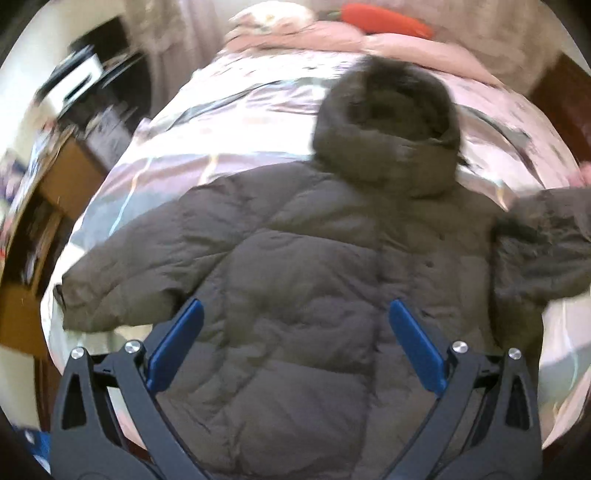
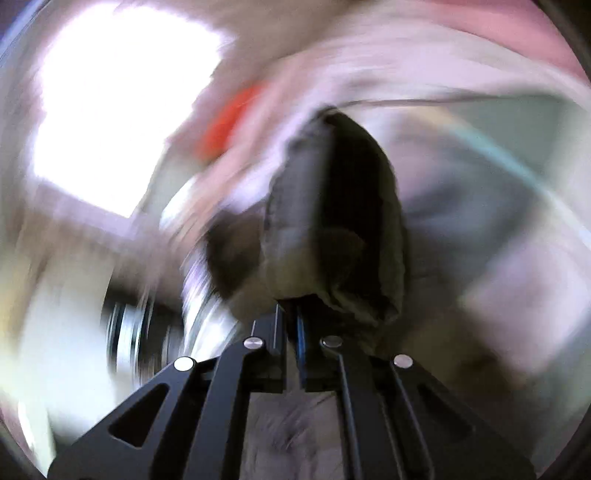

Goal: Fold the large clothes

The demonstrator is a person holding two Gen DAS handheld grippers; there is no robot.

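Jacket fabric, part of one grey-brown puffer jacket [image 1: 295,266], is sitting pinched at the tips of the right tool [image 2: 290,310], whose two black fingers are standing closed together on what looks like a sleeve cuff [image 2: 332,229]; that view is badly smeared. The left tool [image 1: 295,314] is hanging open above the jacket's near body, its two blue pads [image 1: 177,347] spread wide with nothing between them. Outward from there, the jacket is lying spread front-up on one bed [image 1: 258,129] with a pink-and-pale patterned cover. One hood [image 1: 388,122] with a dark fur rim is pointing to the far side. Two sleeves are showing: the left sleeve [image 1: 129,280] is stretching flat outward, the right sleeve [image 1: 543,243] is looking bunched and raised. At the far end, one orange-red cushion [image 1: 384,20] is resting beside pink bedding [image 1: 332,40].
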